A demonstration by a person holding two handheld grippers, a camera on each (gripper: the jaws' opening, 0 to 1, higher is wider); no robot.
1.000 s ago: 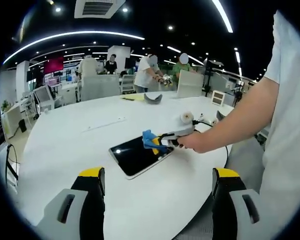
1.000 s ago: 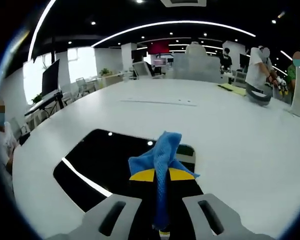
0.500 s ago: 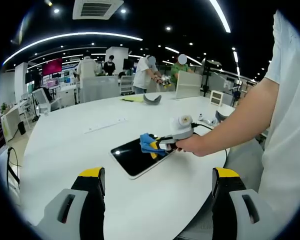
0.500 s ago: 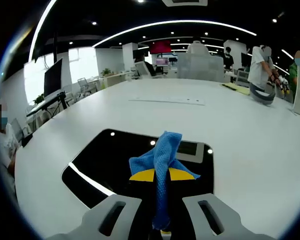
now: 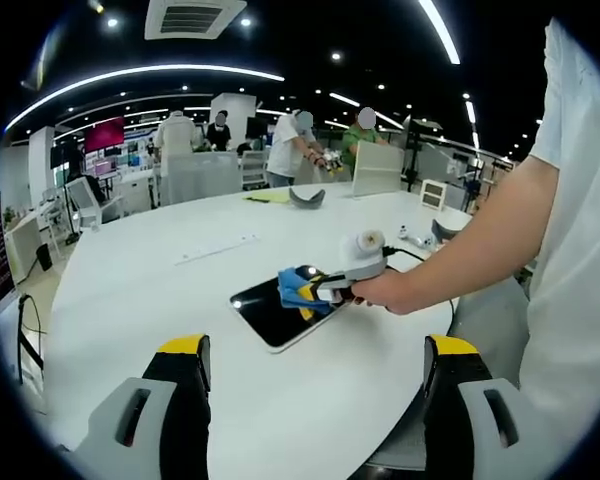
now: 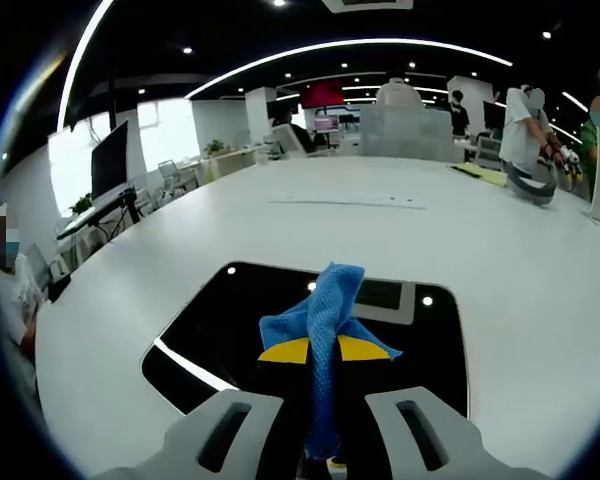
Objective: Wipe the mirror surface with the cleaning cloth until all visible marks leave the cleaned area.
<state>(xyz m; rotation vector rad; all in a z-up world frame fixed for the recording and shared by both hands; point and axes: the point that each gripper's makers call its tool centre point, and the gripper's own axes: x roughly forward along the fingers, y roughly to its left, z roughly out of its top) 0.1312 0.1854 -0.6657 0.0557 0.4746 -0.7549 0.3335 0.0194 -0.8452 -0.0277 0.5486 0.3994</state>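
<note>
Two grippers going: right gripper point(image 6: 320, 440) is clamped on the blue cloth point(image 6: 320, 330), pressing it on the mirror point(image 6: 230, 330) lying flat on the white table point(image 6: 540, 300). Left gripper point(image 5: 315, 400) hangs wide apart, holding nothing. Looks mid-wipe; next move probably needs strokes over the unwiped glass.

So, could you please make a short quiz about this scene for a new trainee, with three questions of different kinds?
1. True or false: the right gripper holds the blue cloth between its jaws.
2. Multiple choice: the mirror lies on
A. a chair
B. the white table
C. a shelf
3. Fill in the missing word: the left gripper is ____ and holds nothing.

Key
1. True; the cloth rises from between the shut jaws, over the mirror.
2. B; it lies flat on the table.
3. open; its jaws stand wide apart.
</note>
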